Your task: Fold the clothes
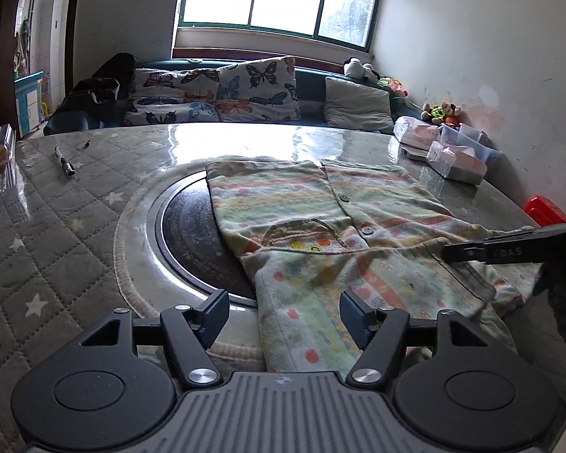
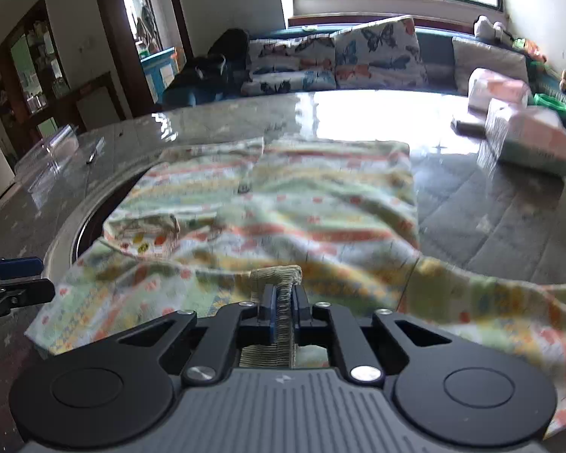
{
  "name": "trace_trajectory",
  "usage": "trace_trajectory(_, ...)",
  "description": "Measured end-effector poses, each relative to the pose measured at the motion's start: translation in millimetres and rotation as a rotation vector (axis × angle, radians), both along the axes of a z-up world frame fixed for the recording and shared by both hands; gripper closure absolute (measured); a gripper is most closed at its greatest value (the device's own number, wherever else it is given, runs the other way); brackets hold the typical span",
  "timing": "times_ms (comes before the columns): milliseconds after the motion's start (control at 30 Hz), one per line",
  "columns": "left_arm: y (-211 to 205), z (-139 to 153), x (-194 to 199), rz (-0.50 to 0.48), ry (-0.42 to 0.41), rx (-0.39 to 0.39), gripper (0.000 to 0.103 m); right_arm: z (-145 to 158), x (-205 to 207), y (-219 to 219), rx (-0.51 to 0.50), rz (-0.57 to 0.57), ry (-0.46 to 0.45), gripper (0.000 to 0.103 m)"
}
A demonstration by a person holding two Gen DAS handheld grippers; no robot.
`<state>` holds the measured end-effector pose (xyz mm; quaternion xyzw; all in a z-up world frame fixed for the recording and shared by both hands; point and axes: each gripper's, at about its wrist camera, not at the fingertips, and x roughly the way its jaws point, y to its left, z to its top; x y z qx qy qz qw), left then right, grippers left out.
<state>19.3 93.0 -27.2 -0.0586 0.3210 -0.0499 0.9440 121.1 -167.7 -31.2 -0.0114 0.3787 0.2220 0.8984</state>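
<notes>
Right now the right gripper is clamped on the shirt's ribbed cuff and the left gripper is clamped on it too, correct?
Half right. The right gripper is shut on the ribbed cuff, but the left wrist view shows the left gripper open over the shirt.

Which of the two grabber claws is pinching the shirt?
The right gripper. Its fingers are squeezed shut on the shirt's ribbed cuff. The left gripper is open over the shirt, pinching nothing.
</notes>
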Motion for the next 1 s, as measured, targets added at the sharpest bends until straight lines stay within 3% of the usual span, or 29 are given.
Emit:
trace_trajectory(167,-3.6,4.4,11.0,-0.005,-0.02,0.027,0.035,13.5,-2.0,2.3,-0.028,-0.013,-0.072,0.096)
trace_trajectory(300,-6.0,-1.6,21.8,-0.002,-0.003,0.052,0.035,1.3,6.5,4.2,-0.071,-0.032,-0.032,0.091)
trace_trajectory(333,-6.5,-2.8,23.4,0.0,0.004,0.055,0.035,-2.0,6.0,4.1,-0.086,-0.027,-0.026,0.086)
trace_trajectory(367,-7.1,-3.9,24.9,0.002,0.01,0.058,0.035,-2.8,4.1,3.1,-0.087,-0.022,-0.029,0.069)
trace_trajectory(433,-9.1,-4.5,26.2,0.001,0.014,0.064,0.033,0.9,-0.7,0.8,-0.076,-0.014,-0.044,0.047)
trace_trajectory(500,-12.7,-5.2,25.8,-0.002,0.012,0.08,0.027,6.7,-9.1,0.1,-0.063,0.013,-0.064,0.046)
trace_trajectory(567,-16.5,-6.8,24.8,-0.007,0.012,0.102,0.026,10.2,-17.1,-0.1,-0.05,0.043,-0.077,0.036)
trace_trajectory(700,-19.3,-12.4,23.4,-0.009,0.029,0.114,0.024,7.3,-30.4,1.5,-0.037,0.096,-0.073,0.035)
trace_trajectory(1000,-19.1,-24.7,21.2,0.036,0.074,0.158,0.006,-7.1,-40.3,3.7,-0.077,0.119,-0.042,0.034)
